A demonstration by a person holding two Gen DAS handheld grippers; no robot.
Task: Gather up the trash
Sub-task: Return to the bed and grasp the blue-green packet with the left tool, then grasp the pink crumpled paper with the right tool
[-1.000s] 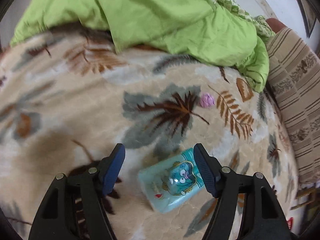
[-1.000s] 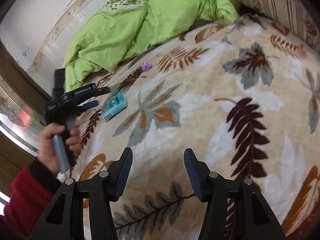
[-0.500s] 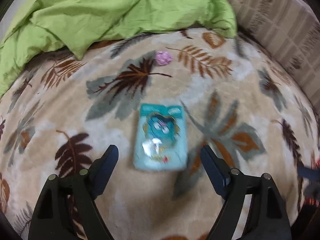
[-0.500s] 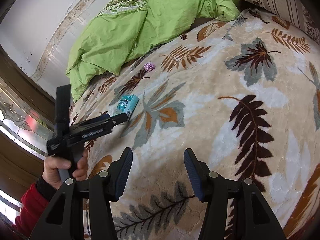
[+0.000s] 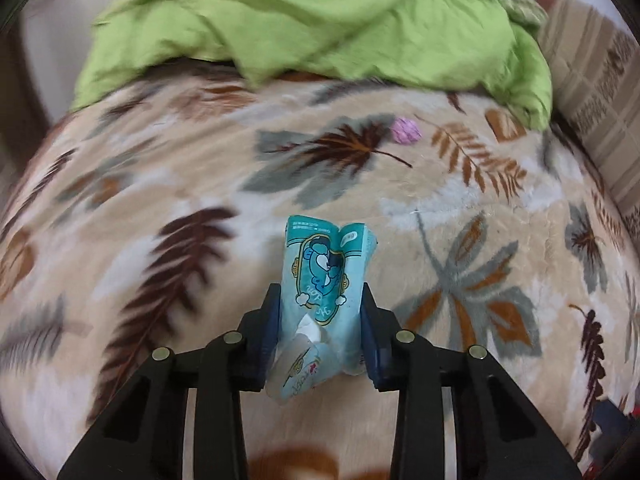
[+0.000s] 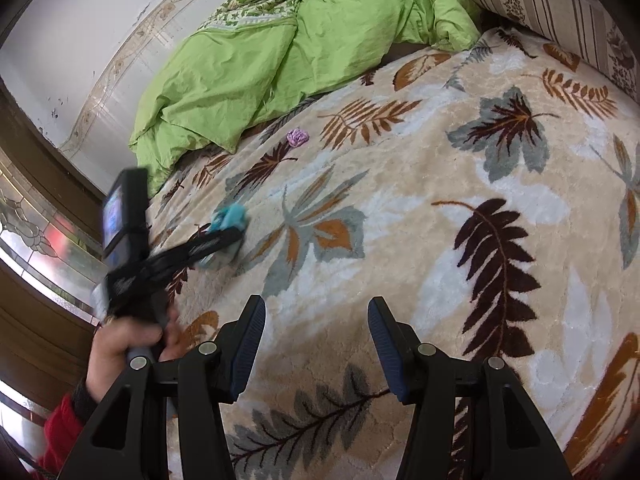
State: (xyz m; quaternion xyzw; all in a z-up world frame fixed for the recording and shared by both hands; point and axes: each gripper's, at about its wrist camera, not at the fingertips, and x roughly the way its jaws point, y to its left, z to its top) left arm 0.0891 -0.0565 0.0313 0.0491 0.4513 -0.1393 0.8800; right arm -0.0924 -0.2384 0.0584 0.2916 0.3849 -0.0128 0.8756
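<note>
A teal snack packet (image 5: 324,280) with a cartoon print is squeezed into a fold between the blue pads of my left gripper (image 5: 320,296), whose jaws are closing on it. The right wrist view shows the same packet (image 6: 230,216) at the left gripper (image 6: 224,236), just above the leaf-print blanket (image 5: 160,200). A small purple crumpled wad (image 5: 406,131) lies farther up the blanket, also seen as the purple wad (image 6: 298,137). My right gripper (image 6: 316,312) hovers open over the blanket with nothing between its fingers.
A rumpled green quilt (image 5: 320,20) is heaped along the far side of the bed. A striped pillow (image 5: 592,80) borders the right. A hand (image 6: 120,340) in a red sleeve holds the left gripper near a stained-glass window (image 6: 32,232).
The left gripper slid over the flat packet and its jaws came in on it, so the packet now stands crumpled between the pads. The right gripper has not moved.
</note>
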